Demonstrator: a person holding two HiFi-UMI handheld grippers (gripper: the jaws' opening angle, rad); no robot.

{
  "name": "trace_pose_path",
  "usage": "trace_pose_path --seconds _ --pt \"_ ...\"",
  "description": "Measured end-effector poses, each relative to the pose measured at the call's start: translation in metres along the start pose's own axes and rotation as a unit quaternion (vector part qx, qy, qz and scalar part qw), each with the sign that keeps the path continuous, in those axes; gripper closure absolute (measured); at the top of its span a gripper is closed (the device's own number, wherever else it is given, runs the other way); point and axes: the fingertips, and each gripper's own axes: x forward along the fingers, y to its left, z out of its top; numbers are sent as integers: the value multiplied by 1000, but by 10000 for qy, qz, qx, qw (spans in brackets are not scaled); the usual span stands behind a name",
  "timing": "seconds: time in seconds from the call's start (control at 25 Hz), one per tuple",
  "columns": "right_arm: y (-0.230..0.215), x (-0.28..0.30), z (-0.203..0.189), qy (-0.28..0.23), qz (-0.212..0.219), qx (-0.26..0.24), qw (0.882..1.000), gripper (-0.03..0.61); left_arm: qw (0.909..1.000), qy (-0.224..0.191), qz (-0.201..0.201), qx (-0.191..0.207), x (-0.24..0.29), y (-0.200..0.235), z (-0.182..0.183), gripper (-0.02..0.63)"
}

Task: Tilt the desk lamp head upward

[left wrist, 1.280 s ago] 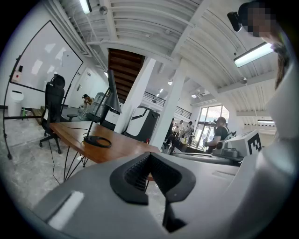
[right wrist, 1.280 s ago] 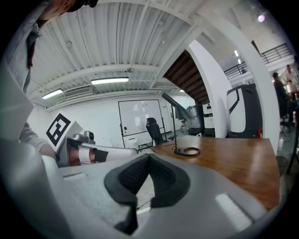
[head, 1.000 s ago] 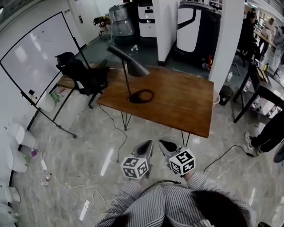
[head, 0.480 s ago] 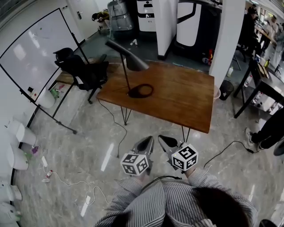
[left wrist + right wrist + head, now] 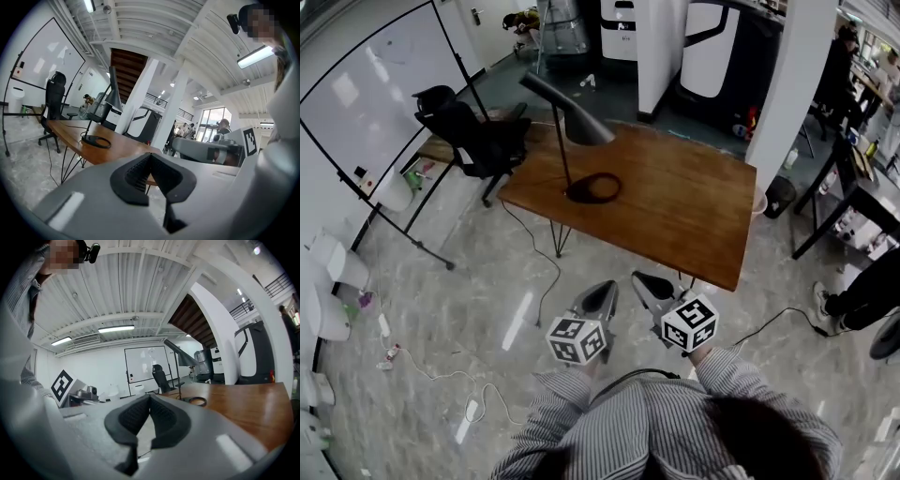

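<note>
A dark desk lamp stands on the far left part of the wooden table (image 5: 684, 220). Its cone head (image 5: 569, 114) slopes downward on a thin stem above a ring base (image 5: 592, 188). My left gripper (image 5: 607, 289) and right gripper (image 5: 641, 279) hang side by side over the floor, short of the table's near edge and far from the lamp. Both are shut with nothing between the pads. The left gripper view shows the shut left gripper (image 5: 150, 157) with the lamp head (image 5: 114, 91) far off. In the right gripper view the right gripper (image 5: 150, 398) is shut, with the lamp head (image 5: 182, 353) distant.
A black office chair (image 5: 469, 141) and a whiteboard (image 5: 370, 98) stand left of the table. A white pillar (image 5: 789, 84) rises at its far right corner. Cables (image 5: 530, 281) trail over the marble floor. A black desk (image 5: 853, 192) and a person's leg (image 5: 862, 292) are at the right.
Both grippers sit a little higher in the head view, nearer the table's front edge, and stay shut. The lamp has not moved.
</note>
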Motion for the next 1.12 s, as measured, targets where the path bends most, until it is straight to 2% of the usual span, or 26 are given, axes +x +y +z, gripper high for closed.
trace_pose_path --seconds 0.36,0.6,0.8,1.12 --pt "-34 58 -9 162 147 224 9995 577 9990 -165 423 -27 39 66 26 607" --pt "-71 127 7 128 152 260 9995 576 9989 -185 432 29 78 130 62 607" --pt "-104 189 32 -122 98 386 9991 575 9988 -75 448 191 117 193 95 604" --pt "-153 260 51 -235 -230 459 9984 561 9987 8 274 439 176 260 134 599"
